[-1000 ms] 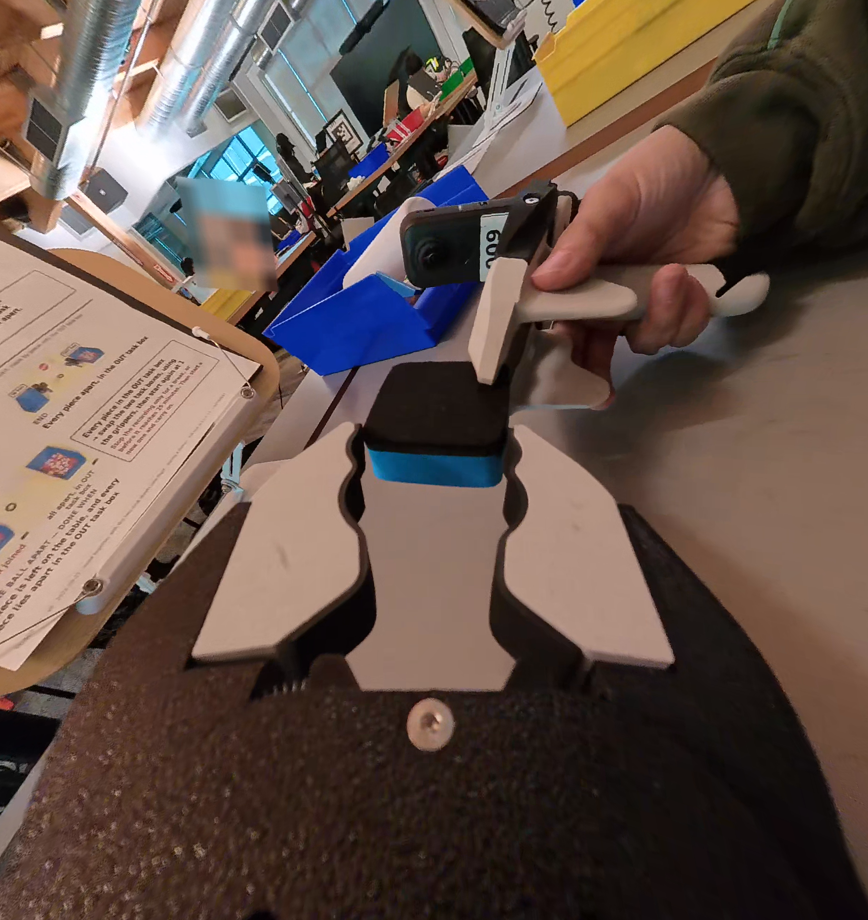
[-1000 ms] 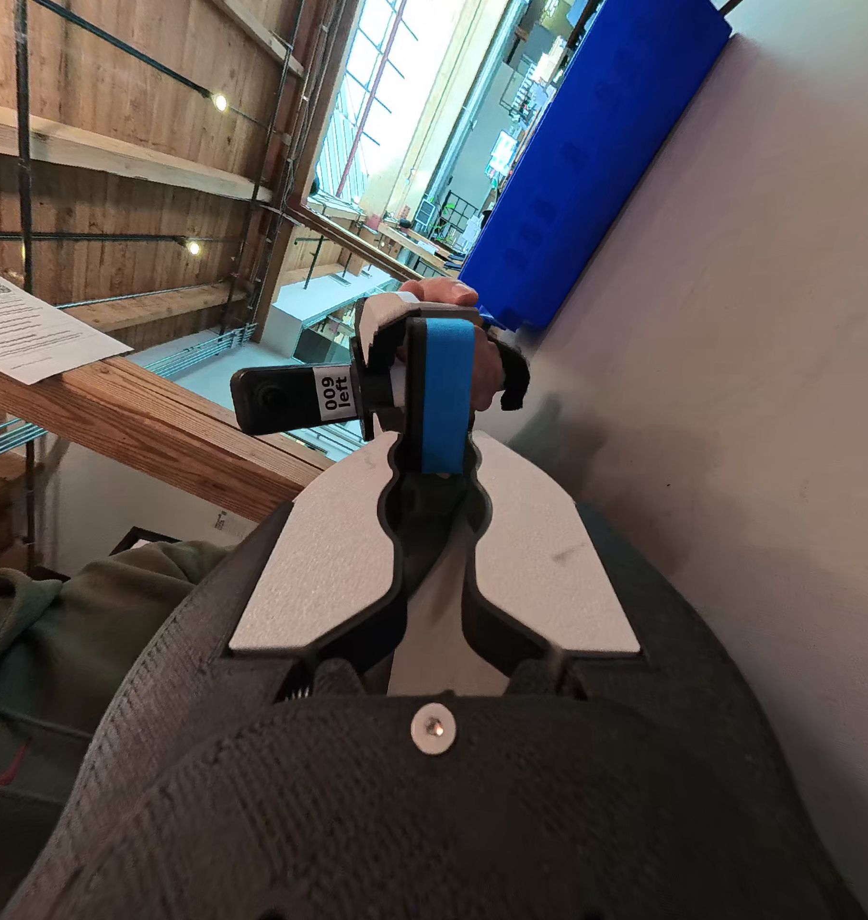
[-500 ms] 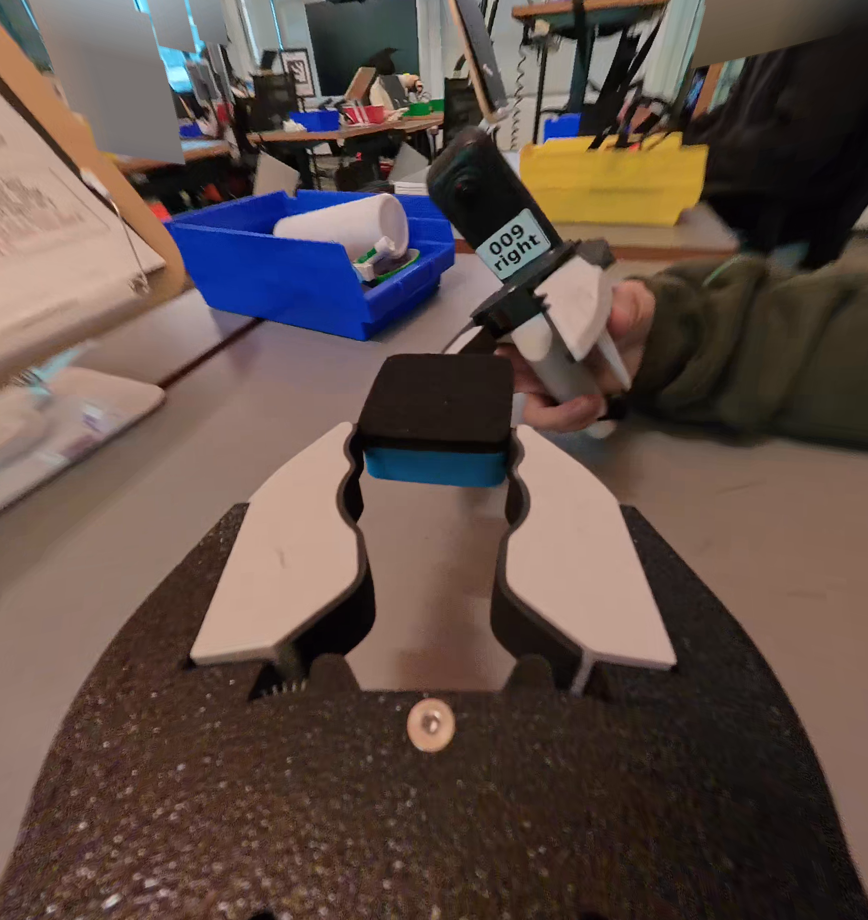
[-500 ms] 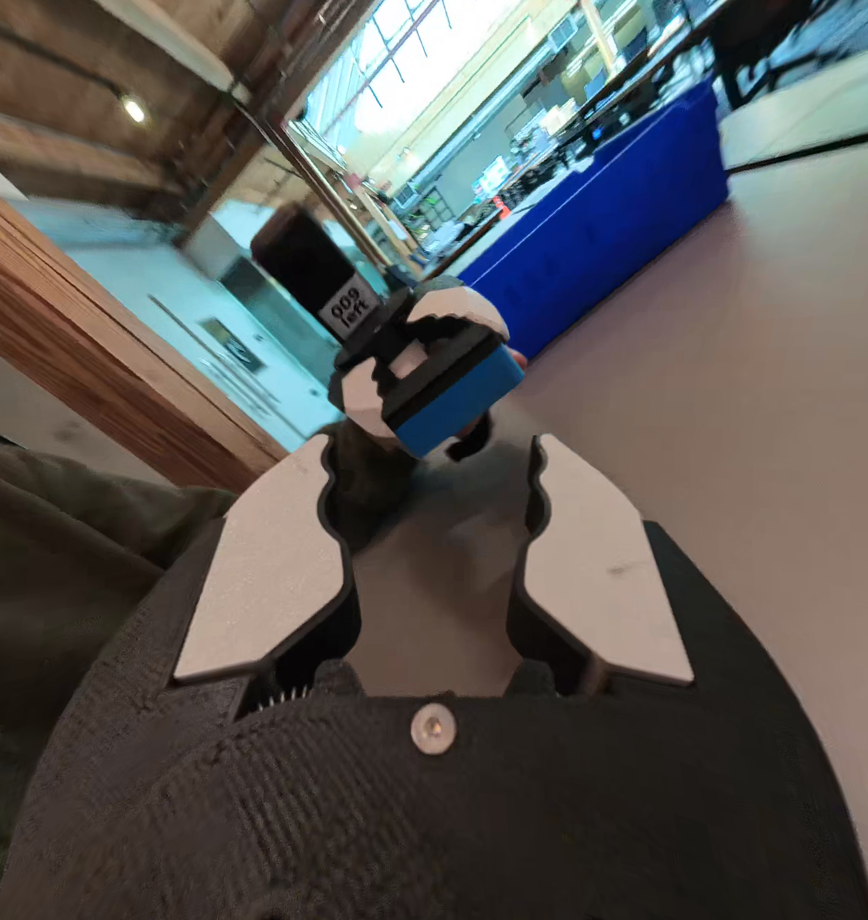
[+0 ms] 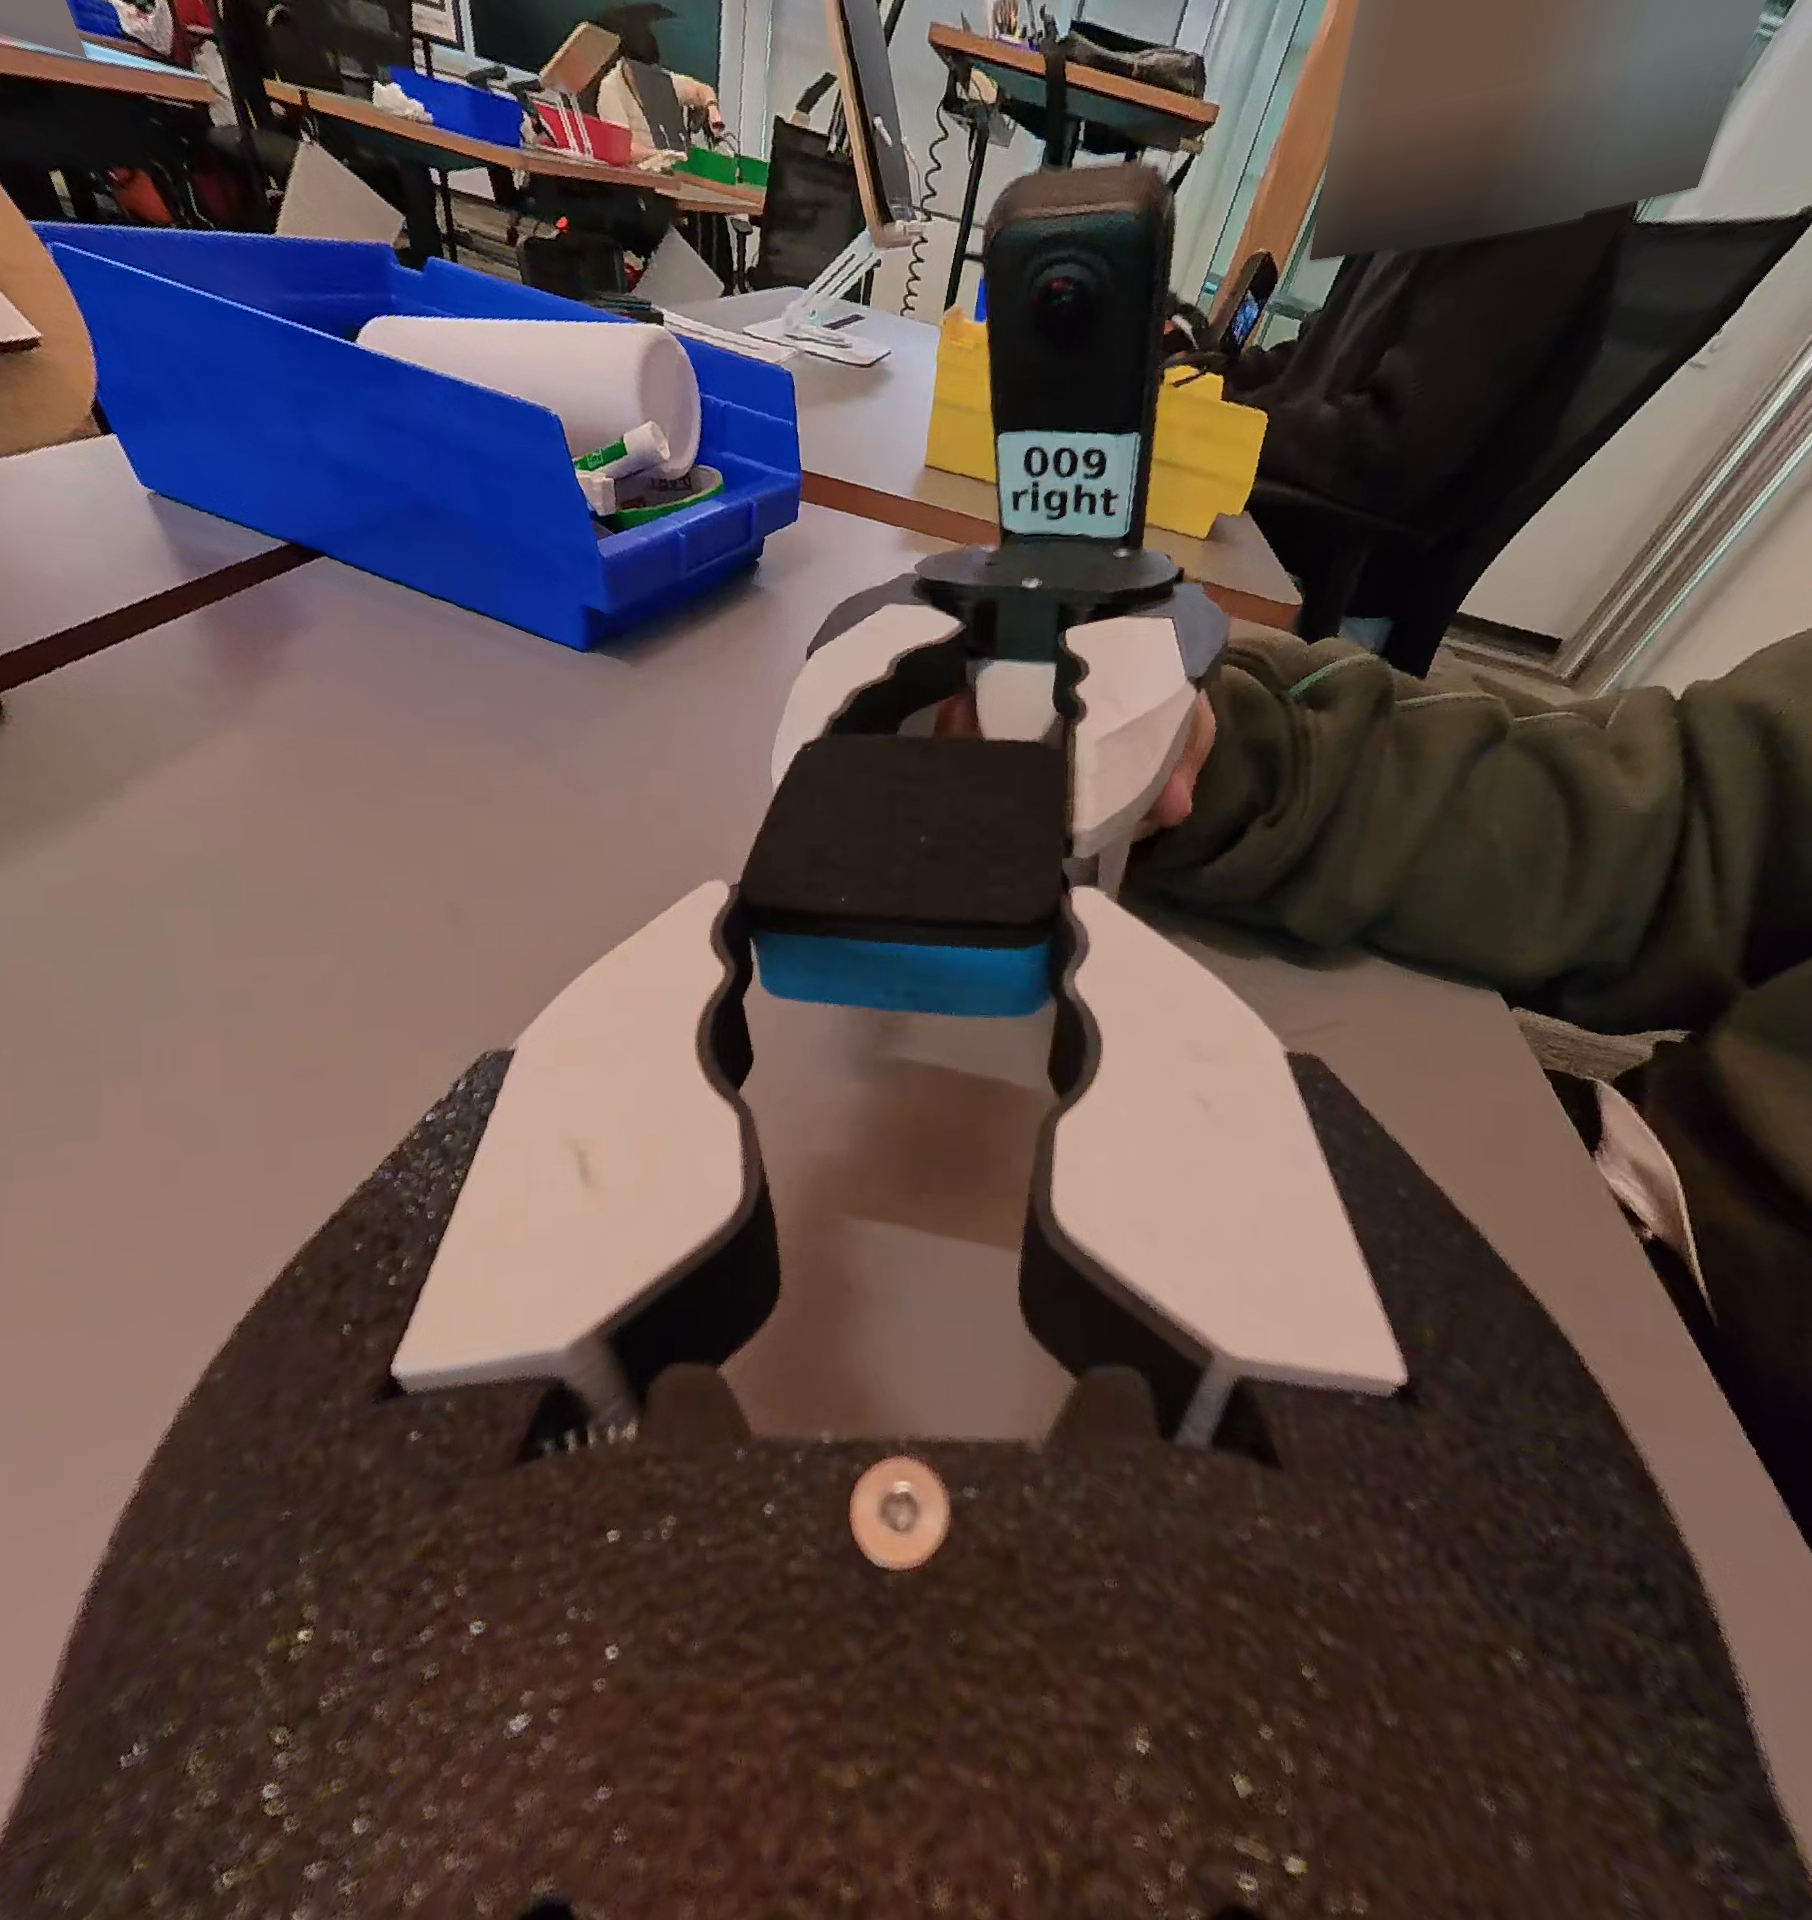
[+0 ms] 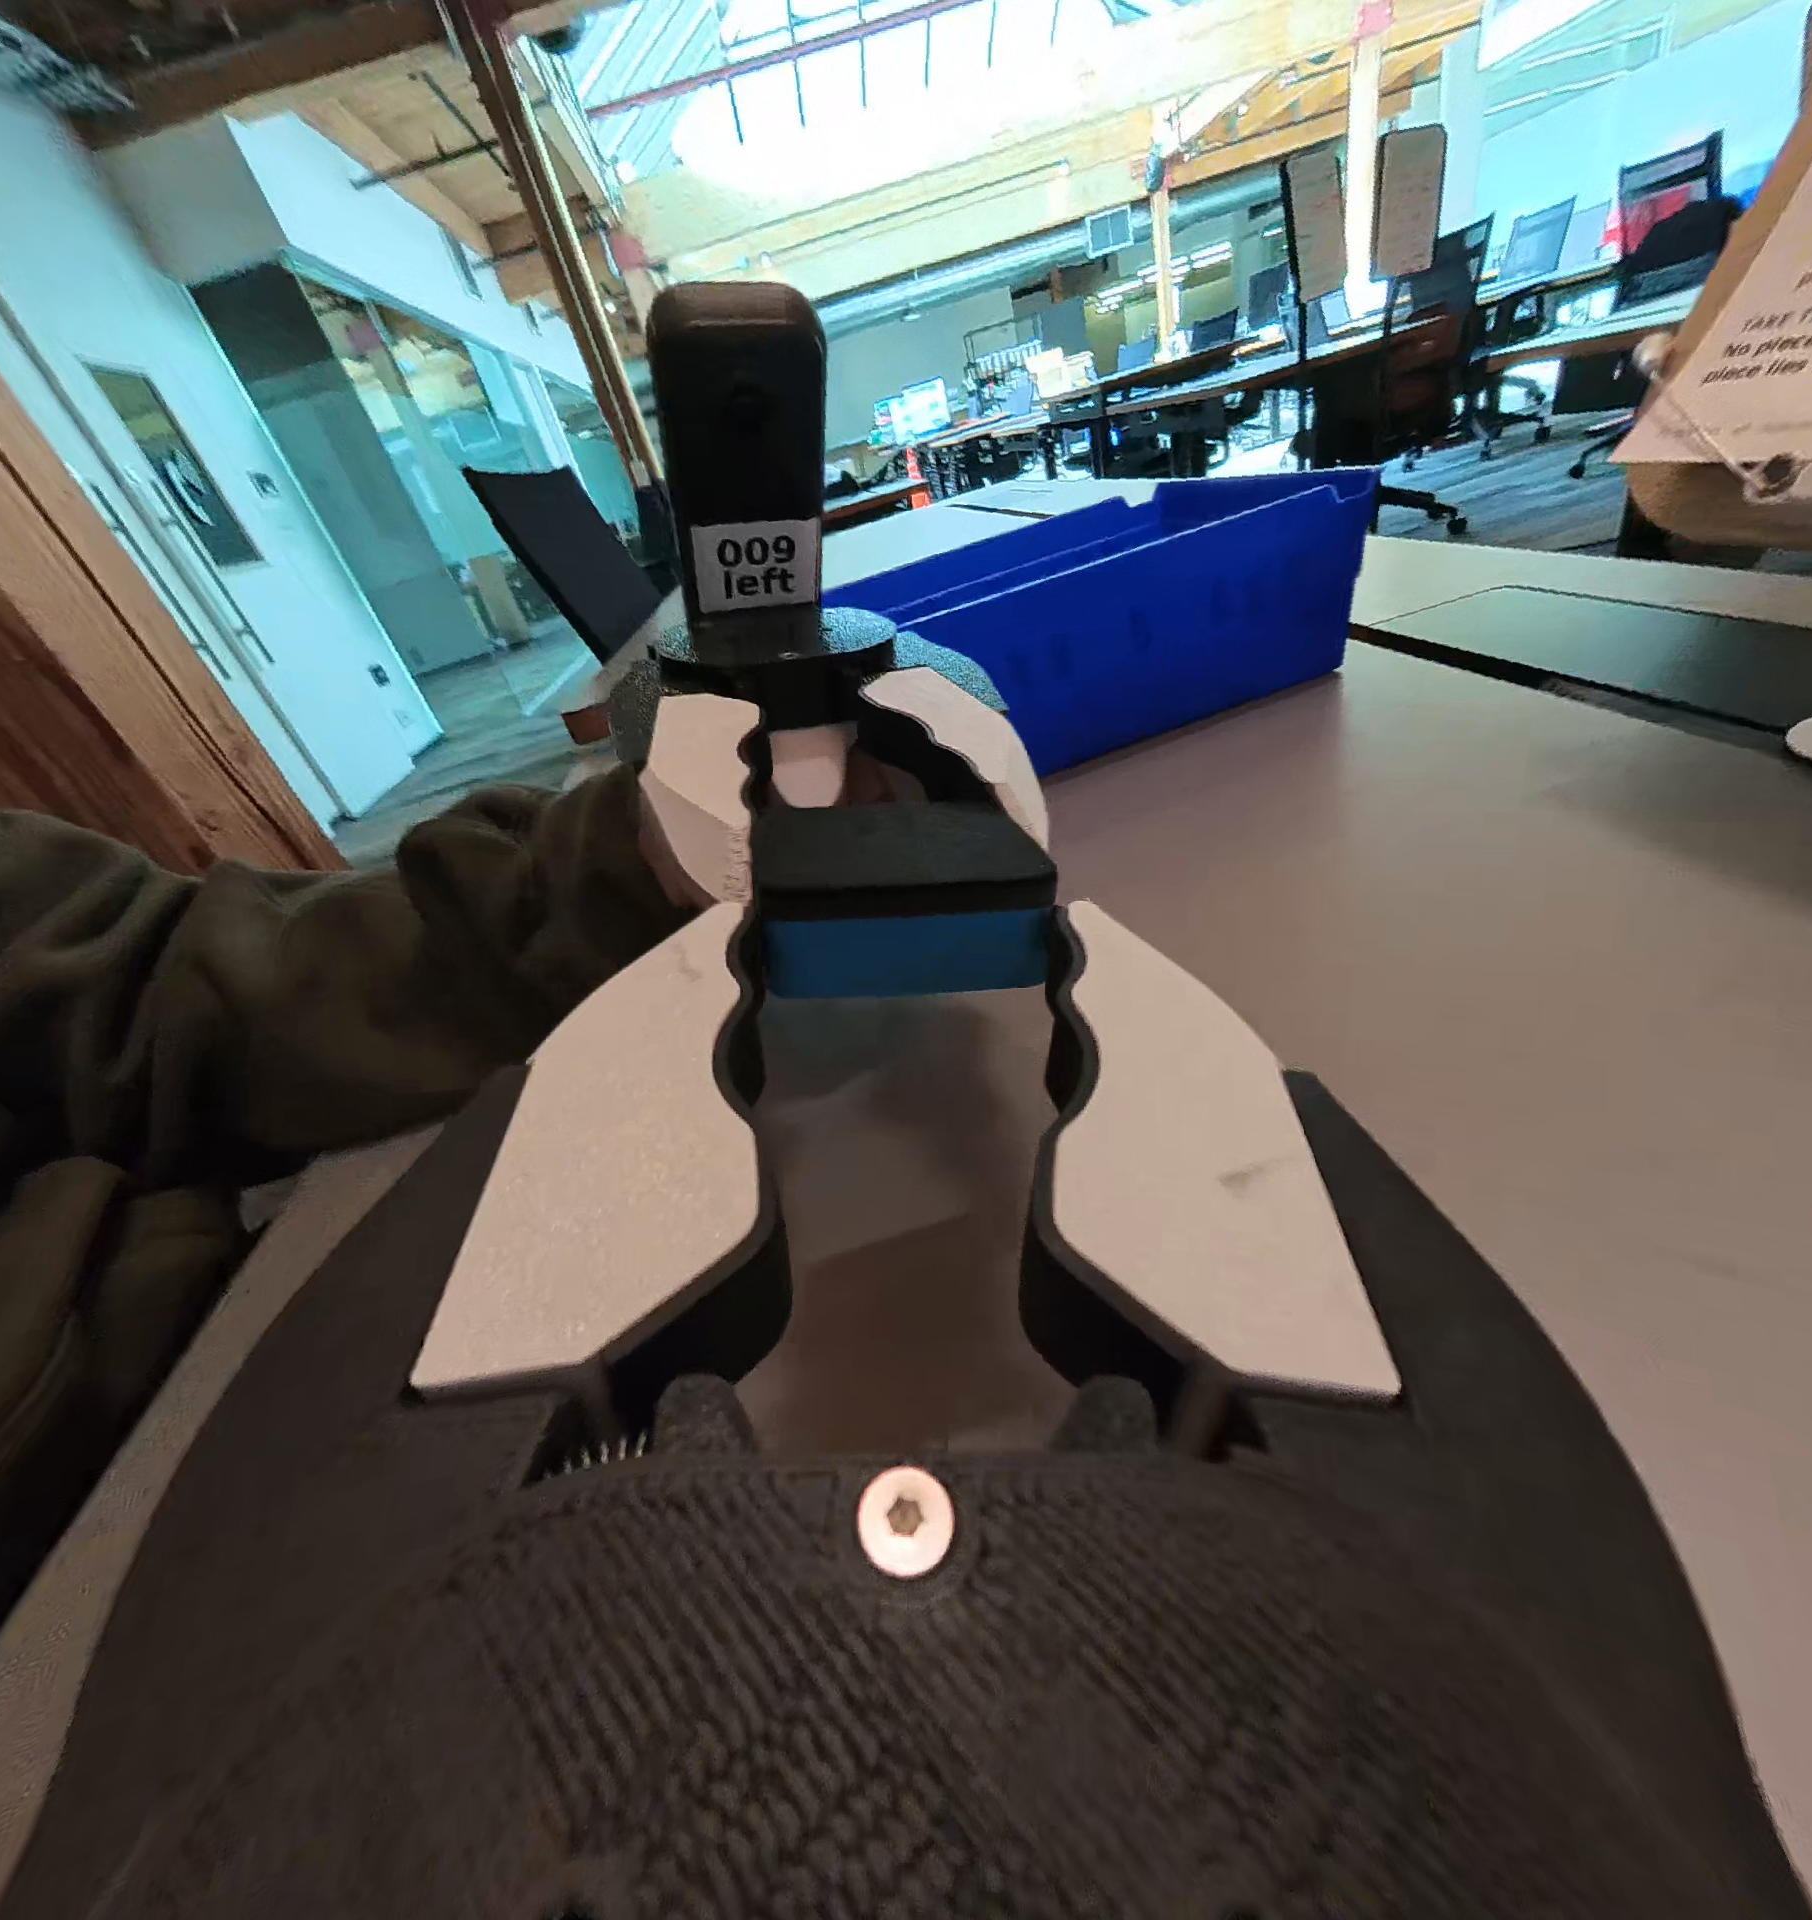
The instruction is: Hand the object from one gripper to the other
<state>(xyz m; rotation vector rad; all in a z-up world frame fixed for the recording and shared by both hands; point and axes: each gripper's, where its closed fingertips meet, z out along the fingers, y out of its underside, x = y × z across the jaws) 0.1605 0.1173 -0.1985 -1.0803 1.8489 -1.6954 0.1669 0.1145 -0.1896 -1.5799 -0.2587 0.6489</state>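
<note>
- The flat foam block with a black top and blue bottom point(image 5: 900, 883) is sitting level, up off the grey table point(image 5: 310, 831), between the two grippers.
- The left gripper point(image 5: 897, 940) is squeezing one end of it.
- The right gripper point(image 6: 902, 951) is facing it nose to nose, its white fingers point(image 6: 1141, 997) hugging the other end; I cannot tell how hard they are pressing.
- The block's wide side is lying across both jaws.
</note>
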